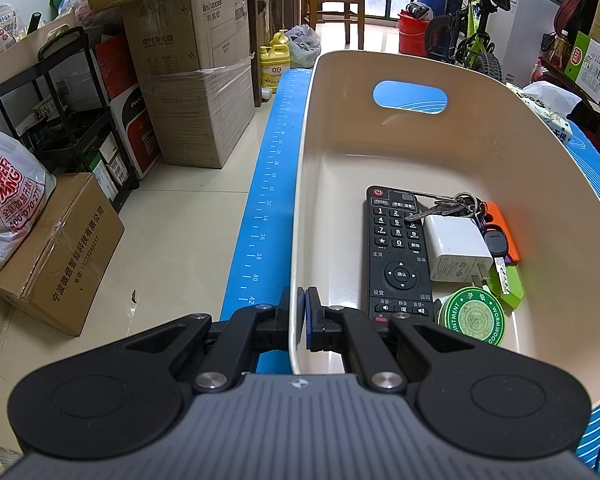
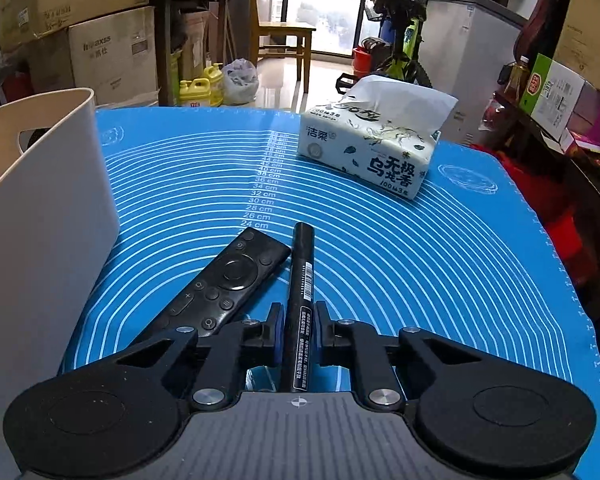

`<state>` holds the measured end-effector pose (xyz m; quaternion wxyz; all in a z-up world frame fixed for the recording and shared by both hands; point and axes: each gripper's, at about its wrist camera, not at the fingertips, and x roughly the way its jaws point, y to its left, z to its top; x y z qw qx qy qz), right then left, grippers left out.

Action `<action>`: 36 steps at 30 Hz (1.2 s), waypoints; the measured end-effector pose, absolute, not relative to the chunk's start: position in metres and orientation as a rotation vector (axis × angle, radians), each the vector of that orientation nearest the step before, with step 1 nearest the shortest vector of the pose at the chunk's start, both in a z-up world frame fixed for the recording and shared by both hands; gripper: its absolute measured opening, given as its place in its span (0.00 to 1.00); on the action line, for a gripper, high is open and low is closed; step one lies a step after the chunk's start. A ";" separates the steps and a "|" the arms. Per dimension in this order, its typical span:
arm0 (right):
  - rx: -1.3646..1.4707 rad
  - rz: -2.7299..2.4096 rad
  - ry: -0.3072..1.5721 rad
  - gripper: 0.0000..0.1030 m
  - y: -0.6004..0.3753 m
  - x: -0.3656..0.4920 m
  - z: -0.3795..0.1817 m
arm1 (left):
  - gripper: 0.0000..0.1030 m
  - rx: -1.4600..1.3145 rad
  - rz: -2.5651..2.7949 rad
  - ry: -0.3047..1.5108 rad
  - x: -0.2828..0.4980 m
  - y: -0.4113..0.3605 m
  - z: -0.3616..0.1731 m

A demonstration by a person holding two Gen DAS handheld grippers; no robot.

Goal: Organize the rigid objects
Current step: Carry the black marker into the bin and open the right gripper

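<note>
Left wrist view: left gripper [image 1: 299, 320] clamped on the near rim of the beige bin [image 1: 400, 68], one finger outside the wall, one inside. Bin stands on the blue mat [image 1: 260, 216] along the counter's left edge. Inside, on the bin floor: long black remote [image 1: 396, 252]; white charger [image 1: 456, 248] just right of it; key bunch [image 1: 452, 204] lying across the remote's top corner and the charger; orange tag [image 1: 502, 228] and green tag [image 1: 512, 284] against the right wall; round green ointment tin [image 1: 476, 316] nearest the gripper.

Right wrist view: right gripper [image 2: 298, 334] fingers closed on a black marker [image 2: 301, 280], gripping its barrel near the rear end, tip pointing forward. Slim black remote [image 2: 220, 284] lies on the mat just left of the marker, angled. Bin's outer wall at far left. Tissue pack [image 2: 372, 148] farther back on the mat, well apart.
</note>
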<state>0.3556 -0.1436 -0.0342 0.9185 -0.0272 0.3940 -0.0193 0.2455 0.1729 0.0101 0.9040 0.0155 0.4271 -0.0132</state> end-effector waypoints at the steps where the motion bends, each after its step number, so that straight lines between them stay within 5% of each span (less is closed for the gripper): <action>1: -0.060 -0.042 0.804 0.22 -0.144 0.355 -0.033 | 0.07 0.032 -0.027 0.882 0.245 0.173 0.010; 27: -0.151 0.231 0.476 0.22 -0.065 0.275 0.089 | 0.06 0.033 -0.027 0.883 0.246 0.172 0.010; 36: -0.226 0.386 0.511 0.22 -0.004 0.269 0.080 | 0.06 0.033 -0.028 0.884 0.245 0.173 0.011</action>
